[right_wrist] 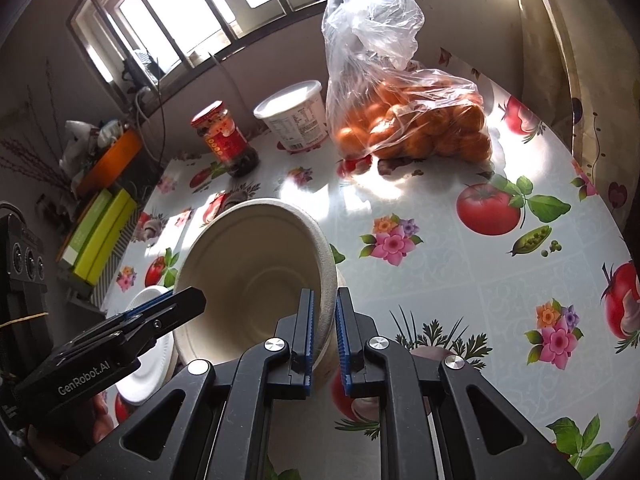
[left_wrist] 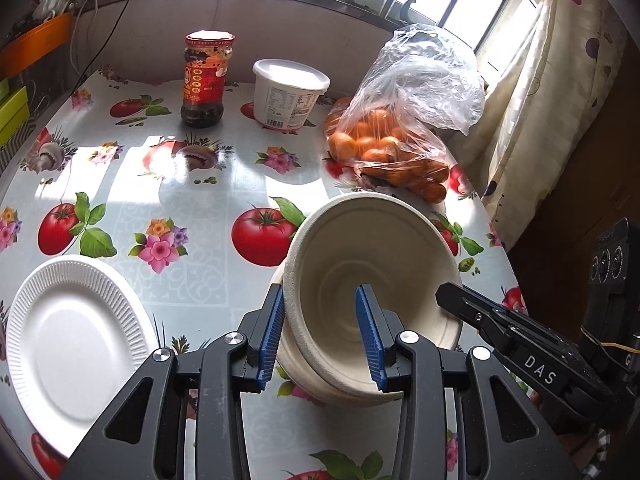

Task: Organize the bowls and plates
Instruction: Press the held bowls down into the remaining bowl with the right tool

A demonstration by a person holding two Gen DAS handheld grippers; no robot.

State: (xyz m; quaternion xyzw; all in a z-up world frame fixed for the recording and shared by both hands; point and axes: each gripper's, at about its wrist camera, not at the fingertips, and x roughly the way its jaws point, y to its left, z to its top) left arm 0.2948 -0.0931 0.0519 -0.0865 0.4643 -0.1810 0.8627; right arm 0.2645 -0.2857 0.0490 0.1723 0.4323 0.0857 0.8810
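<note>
The left gripper [left_wrist: 320, 334] is filling the bottom of its own view, with its blue pads [left_wrist: 272, 332] straddling the left wall of the bowl stack [left_wrist: 372, 264]: one pad is lying outside the rim, the other inside the cavity. The jaws are standing partly closed on that wall and are gripping it.

The bowl stack is being carried tilted, mouth facing the cameras, above the flower-printed worktop [left_wrist: 192, 208]. At least two nested beige bowls are showing at the lower rim; the exact count cannot be told.

The right gripper [right_wrist: 324, 336] is pinching the opposite rim. In the right wrist view its jaws are nearly closed on the thin wall of the bowl stack [right_wrist: 256, 276], which is extending toward 11 o'clock from the pads.

The white plate [left_wrist: 76, 336] is lying flat on the worktop at 9 o'clock from the left gripper, well apart from the stack. The left hand is the nearer one to it.

Judgement: the coming move is depending on the clear worktop at 12 o'clock from the stack, short of the bag of oranges [left_wrist: 392, 148]. Both grips are sitting on opposite walls, so lowering needs to be done level.
</note>
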